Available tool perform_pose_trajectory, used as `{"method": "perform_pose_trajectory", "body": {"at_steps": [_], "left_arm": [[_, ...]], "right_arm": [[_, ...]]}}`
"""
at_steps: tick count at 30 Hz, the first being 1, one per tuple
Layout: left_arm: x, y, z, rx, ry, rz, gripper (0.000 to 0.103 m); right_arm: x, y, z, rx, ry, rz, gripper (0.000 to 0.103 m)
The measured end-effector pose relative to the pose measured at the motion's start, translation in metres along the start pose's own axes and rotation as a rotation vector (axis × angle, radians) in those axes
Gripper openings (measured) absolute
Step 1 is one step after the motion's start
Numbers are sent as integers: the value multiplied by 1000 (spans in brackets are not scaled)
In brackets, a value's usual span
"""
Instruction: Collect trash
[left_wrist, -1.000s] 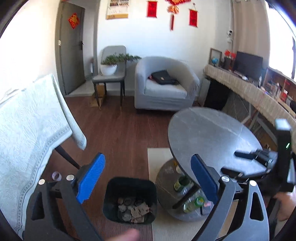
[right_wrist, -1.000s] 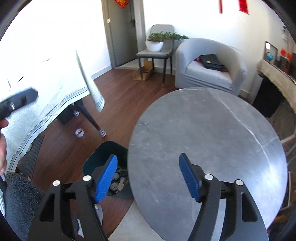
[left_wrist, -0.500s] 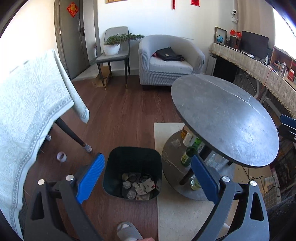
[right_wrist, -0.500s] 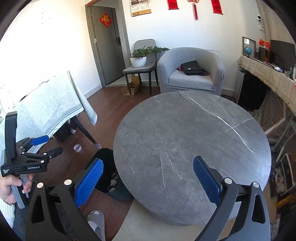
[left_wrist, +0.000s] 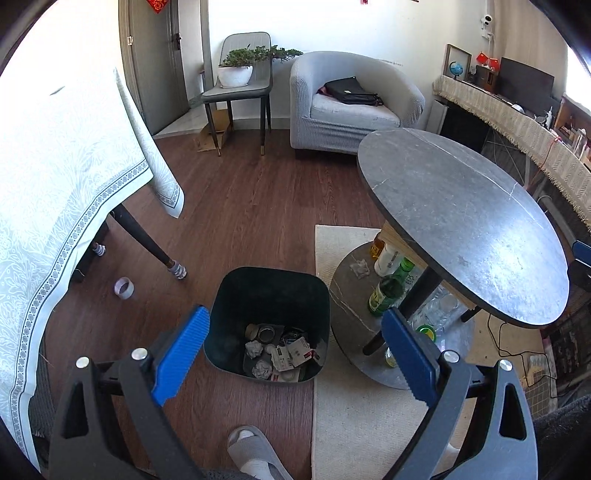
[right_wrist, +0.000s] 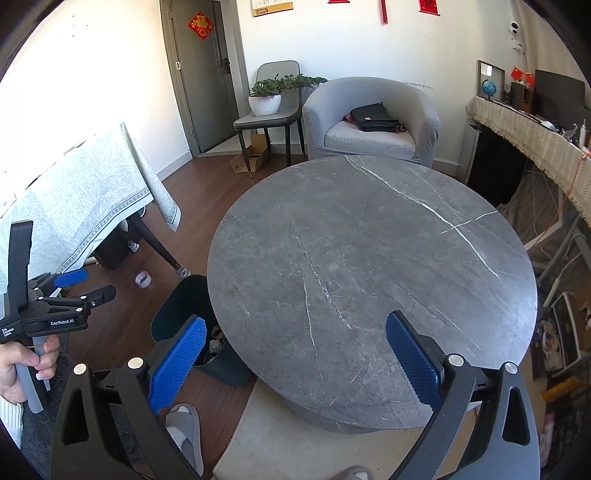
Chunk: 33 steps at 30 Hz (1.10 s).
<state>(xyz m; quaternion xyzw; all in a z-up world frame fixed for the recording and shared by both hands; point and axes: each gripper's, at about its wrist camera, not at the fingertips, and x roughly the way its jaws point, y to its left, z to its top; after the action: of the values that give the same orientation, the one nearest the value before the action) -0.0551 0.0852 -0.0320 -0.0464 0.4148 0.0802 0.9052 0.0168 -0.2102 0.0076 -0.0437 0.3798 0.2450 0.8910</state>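
Living room, wood floor, pale rug; dark trash bin (left_wrist: 271, 321) as landmark, standing on floor at rug's edge. Inside bin: crumpled paper balls (left_wrist: 255, 349), torn cards and wrappers (left_wrist: 291, 354), a small round tin. Right of bin, touching or nearly so: round grey desk (left_wrist: 461, 221), top bare, lower shelf (left_wrist: 347, 288) holding green glass bottle (left_wrist: 386, 295), pale bottle, clear bottles, plus a small crumpled wad (left_wrist: 360, 266). Left of bin, near a cloth-covered table's leg: tape ring (left_wrist: 124, 288) on floor, apart from everything.

Left gripper (left_wrist: 295, 350) above bin, pointing down at it, jaws wide, nothing between. Right gripper (right_wrist: 295, 356) over desk's near edge, right of bin, jaws wide, empty. Left gripper also seen from right wrist view, gripped by a hand (right_wrist: 22, 365).

Likely remaining trash: wad on shelf, tape ring. Wad probably light, soft, crushable; pinch across middle, little force needed. Tape ring probably light, stiff; grab across rim wall, flat lie awkward. Bottles likely heavy, slick, fragile; take at neck or mid-body if counted as trash. Shelf reach tight under desk top.
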Motion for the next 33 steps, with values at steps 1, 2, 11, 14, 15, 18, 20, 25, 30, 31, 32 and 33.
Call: {"method": "perform_pose_trajectory", "body": {"at_steps": [1, 2, 11, 14, 15, 18, 20, 25, 30, 31, 32, 33], "left_arm": [[-1, -1, 1, 0, -5, 0, 96], [-2, -1, 1, 1, -11, 0, 96], [-8, -4, 3, 12, -52, 3, 96], [-9, -3, 4, 10, -62, 4, 96], [-9, -3, 4, 8, -64, 4, 96], [-10, -2, 4, 2, -68, 1, 96], [-11, -2, 5, -1, -70, 2, 96], [-13, 0, 5, -7, -75, 0, 96], [-15, 0, 7, -12, -79, 0, 96], [-15, 0, 7, -12, -80, 0, 96], [-15, 0, 8, -13, -80, 0, 96], [-15, 0, 7, -13, -80, 1, 96]], "right_arm": [[0, 2, 0, 1, -3, -1, 99], [-1, 2, 0, 2, -6, 0, 99], [-4, 2, 0, -2, -20, 14, 99], [-4, 3, 0, -2, -21, 18, 99], [-4, 3, 0, -3, -20, 19, 99], [-3, 5, 0, -7, -16, 23, 99], [-3, 7, -1, -11, -15, 24, 99], [-3, 9, 0, -19, -18, 28, 99], [-3, 10, 0, -19, -17, 28, 99], [-3, 10, 0, -19, -17, 28, 99], [-3, 10, 0, -19, -18, 27, 99], [-3, 10, 0, -19, -19, 27, 99]]}}
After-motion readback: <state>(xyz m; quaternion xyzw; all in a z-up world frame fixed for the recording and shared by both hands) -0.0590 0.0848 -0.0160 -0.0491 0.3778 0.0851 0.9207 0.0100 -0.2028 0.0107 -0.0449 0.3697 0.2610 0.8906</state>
